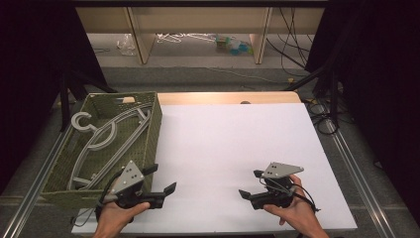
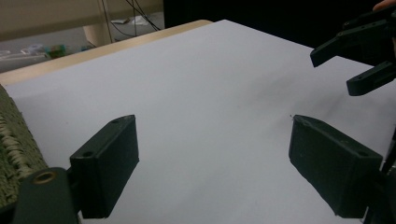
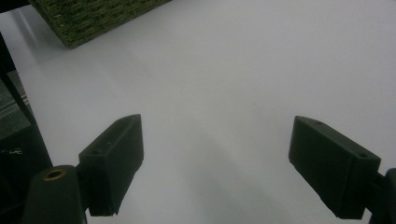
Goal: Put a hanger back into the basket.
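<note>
An olive woven basket (image 1: 151, 126) stands at the left of the white table (image 1: 233, 144) and holds several grey plastic hangers (image 1: 104, 139); one hook pokes over its left rim. My left gripper (image 1: 164, 177) is in a hand at the basket's near right corner, jaws open over bare table with nothing between them. In the left gripper view those jaws (image 2: 212, 158) stand wide, the basket's edge (image 2: 14, 140) beside them. My right gripper (image 1: 248, 183) rests low at the front right, pointing left, open and empty. The right gripper view confirms wide jaws (image 3: 215, 158) and the basket corner (image 3: 93, 16) far off.
The right gripper (image 2: 355, 56) appears at the upper right of the left gripper view. A wooden strip (image 1: 228, 97) borders the table's far edge. Beyond it stands a shelf unit (image 1: 198, 29) with litter on the floor. Cables (image 1: 317, 114) trail at the right, and dark curtains flank both sides.
</note>
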`<action>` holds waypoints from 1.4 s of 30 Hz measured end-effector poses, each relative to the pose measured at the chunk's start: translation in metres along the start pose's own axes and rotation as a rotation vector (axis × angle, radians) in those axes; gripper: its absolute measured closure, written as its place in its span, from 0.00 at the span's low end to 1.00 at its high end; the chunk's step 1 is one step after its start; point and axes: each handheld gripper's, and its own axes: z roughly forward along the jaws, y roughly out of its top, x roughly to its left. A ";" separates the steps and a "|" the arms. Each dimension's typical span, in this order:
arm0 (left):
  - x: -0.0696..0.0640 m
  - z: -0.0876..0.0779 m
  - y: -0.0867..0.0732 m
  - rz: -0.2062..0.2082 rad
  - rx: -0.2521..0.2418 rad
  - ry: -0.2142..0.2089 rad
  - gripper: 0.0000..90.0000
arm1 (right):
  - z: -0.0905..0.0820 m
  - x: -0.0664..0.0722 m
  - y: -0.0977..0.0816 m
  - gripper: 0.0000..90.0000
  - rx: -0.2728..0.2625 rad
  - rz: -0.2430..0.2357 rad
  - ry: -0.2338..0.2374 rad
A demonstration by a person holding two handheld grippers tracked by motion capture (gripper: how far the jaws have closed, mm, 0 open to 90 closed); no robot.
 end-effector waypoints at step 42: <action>-0.025 0.001 -0.016 -0.008 -0.006 -0.069 0.18 | -0.028 0.033 -0.027 0.20 -0.120 0.047 -0.013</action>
